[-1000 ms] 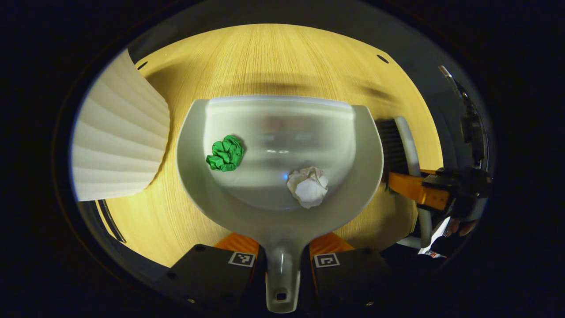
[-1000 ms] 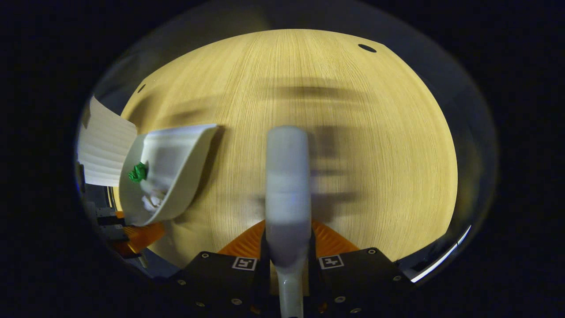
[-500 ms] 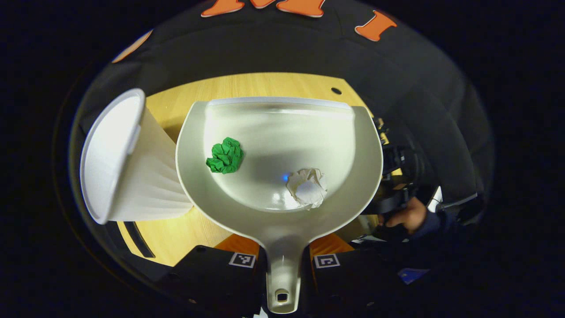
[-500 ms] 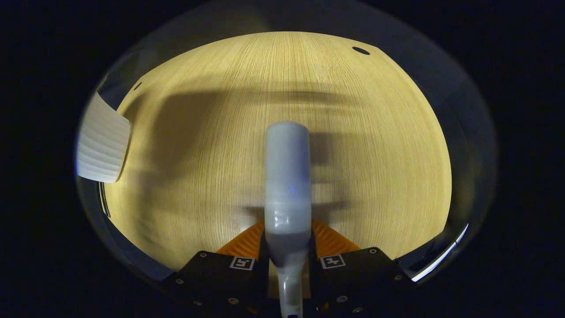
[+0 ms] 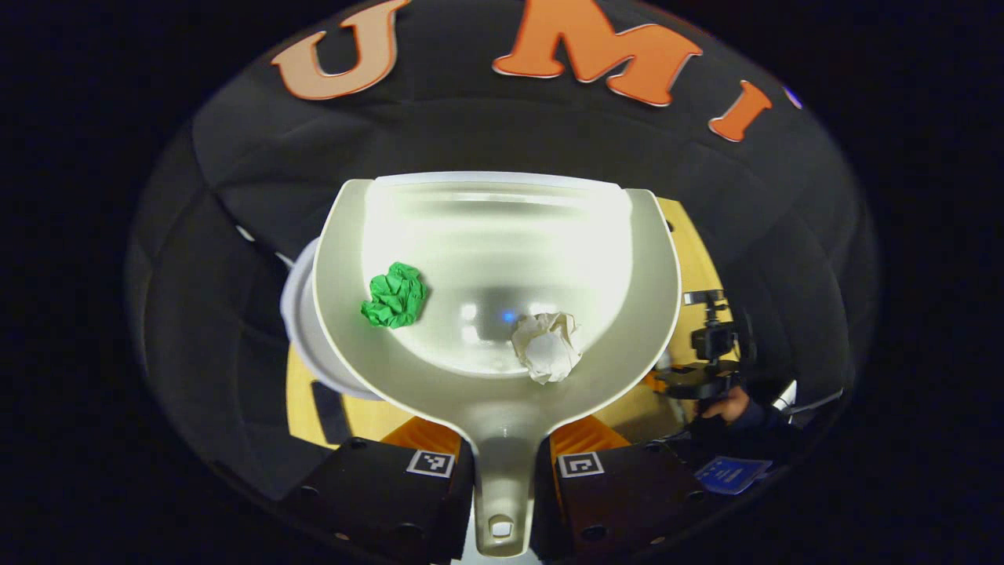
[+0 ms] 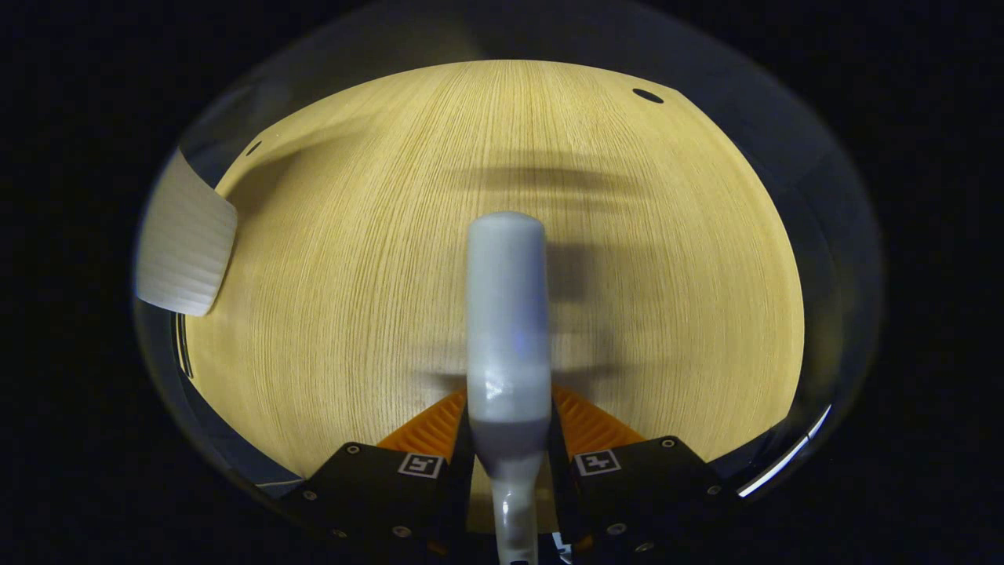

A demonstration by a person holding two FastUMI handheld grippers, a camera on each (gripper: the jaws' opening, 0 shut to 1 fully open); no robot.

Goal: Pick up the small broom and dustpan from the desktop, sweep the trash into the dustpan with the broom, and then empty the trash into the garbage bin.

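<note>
In the left gripper view, my left gripper point(image 5: 502, 436) is shut on the handle of the pale grey dustpan point(image 5: 502, 227), which is held up in the air. A green paper wad point(image 5: 394, 294) and a white paper wad point(image 5: 547, 345) lie inside the pan. The white garbage bin point(image 5: 300, 333) peeks out behind the pan's left edge. In the right gripper view, my right gripper point(image 6: 510, 428) is shut on the broom point(image 6: 508, 314), whose pale back points forward over the wooden table point(image 6: 667, 275). The ribbed wall of the bin point(image 6: 184, 243) is at the far left there.
The booth's black cloth wall point(image 5: 235, 196) stands behind the raised dustpan. Farther off at the lower right of the left gripper view, a hand point(image 5: 725, 404) holds the other gripper point(image 5: 710, 345). Small dark holes point(image 6: 647, 95) mark the table's far corners.
My left gripper has risen and tipped up with the dustpan; its view went from the tabletop to the wall, and the bin slid behind the pan. The dustpan left the right gripper view.
</note>
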